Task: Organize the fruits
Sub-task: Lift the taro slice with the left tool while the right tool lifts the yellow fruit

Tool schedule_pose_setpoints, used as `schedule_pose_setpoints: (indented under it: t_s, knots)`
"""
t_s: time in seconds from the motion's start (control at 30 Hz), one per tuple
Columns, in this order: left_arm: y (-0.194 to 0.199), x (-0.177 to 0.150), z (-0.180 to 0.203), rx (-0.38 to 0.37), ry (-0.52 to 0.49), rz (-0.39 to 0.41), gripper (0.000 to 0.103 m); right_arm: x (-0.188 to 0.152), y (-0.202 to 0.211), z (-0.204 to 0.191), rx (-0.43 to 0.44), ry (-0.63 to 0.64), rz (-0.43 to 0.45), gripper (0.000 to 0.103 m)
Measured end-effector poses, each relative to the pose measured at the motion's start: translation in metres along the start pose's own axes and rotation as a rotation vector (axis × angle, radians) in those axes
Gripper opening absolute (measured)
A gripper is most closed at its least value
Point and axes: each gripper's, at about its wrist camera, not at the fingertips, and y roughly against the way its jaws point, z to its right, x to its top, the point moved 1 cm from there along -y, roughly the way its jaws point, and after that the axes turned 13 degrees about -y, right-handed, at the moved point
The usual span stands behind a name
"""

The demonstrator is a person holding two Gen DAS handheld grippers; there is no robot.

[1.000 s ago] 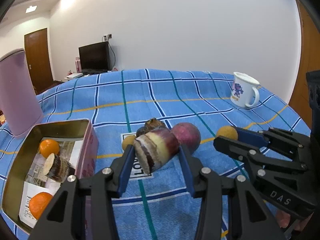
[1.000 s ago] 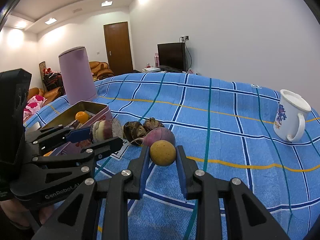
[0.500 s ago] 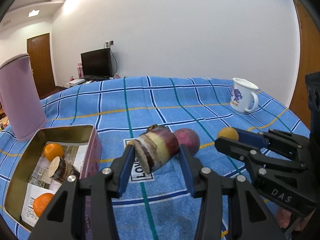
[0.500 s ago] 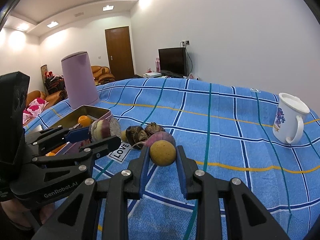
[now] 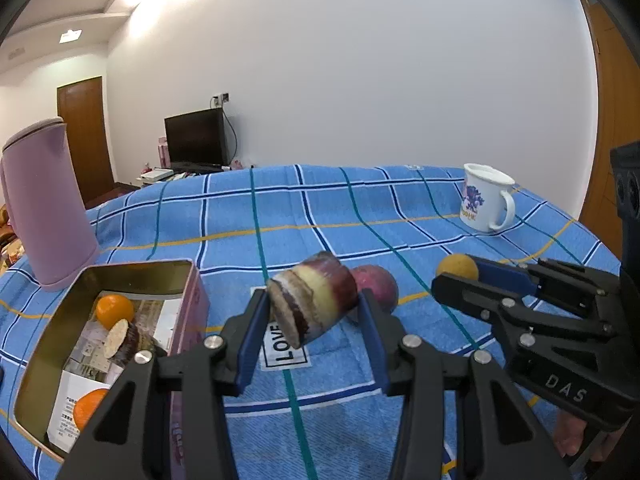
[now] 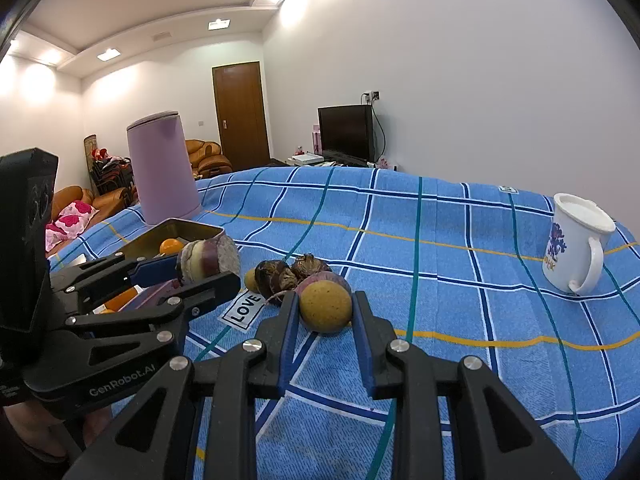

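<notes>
Left hand-held gripper (image 5: pixel 312 320) clamps sugarcane piece (image 5: pixel 314 304), half-hiding purple fruit (image 5: pixel 378 286).

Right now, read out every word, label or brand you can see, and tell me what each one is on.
"LOVE": white tag on the blue checked cloth.
"DAS": body of the right hand-held gripper.
"GenRobot.AI": body of the left hand-held gripper.
Mug lettering under its purple picture: too blurred.
Paper print in the tin: too small.
</notes>
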Motion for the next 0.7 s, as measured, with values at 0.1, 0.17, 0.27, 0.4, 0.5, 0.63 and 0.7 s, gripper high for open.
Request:
schedule_pose_setpoints:
  t_s: [0.1, 0.17, 0.27, 0.4, 0.5, 0.63, 0.7]
  knots:
    - [0.003, 0.000, 0.000, 0.004, -0.001, 0.010, 0.047, 0.000, 0.002, 0.000, 0.002, 0.000, 0.010, 0.028]
    - [0.004, 0.000, 0.001, 0.007, -0.005, 0.016, 0.047, 0.000, 0.003, 0.000, 0.005, 0.000, 0.016, 0.028]
    - [0.006, 0.000, 0.002, 0.008, -0.010, 0.026, 0.047, 0.000, 0.004, 0.000, 0.004, 0.002, 0.020, 0.028]
    - [0.007, 0.000, 0.002, 0.007, -0.015, 0.033, 0.047, -0.001, 0.006, 0.001, 0.005, 0.005, 0.029, 0.028]
    - [0.009, 0.000, 0.002, 0.007, -0.017, 0.046, 0.047, -0.001, 0.007, 0.000, 0.005, 0.005, 0.033, 0.028]
    - [0.012, 0.000, 0.002, 0.010, -0.013, 0.062, 0.047, 0.000, 0.008, -0.001, 0.007, 0.007, 0.042, 0.028]
    - [0.014, 0.000, 0.002, 0.013, -0.012, 0.076, 0.047, 0.001, 0.008, -0.001, 0.008, 0.009, 0.046, 0.028]
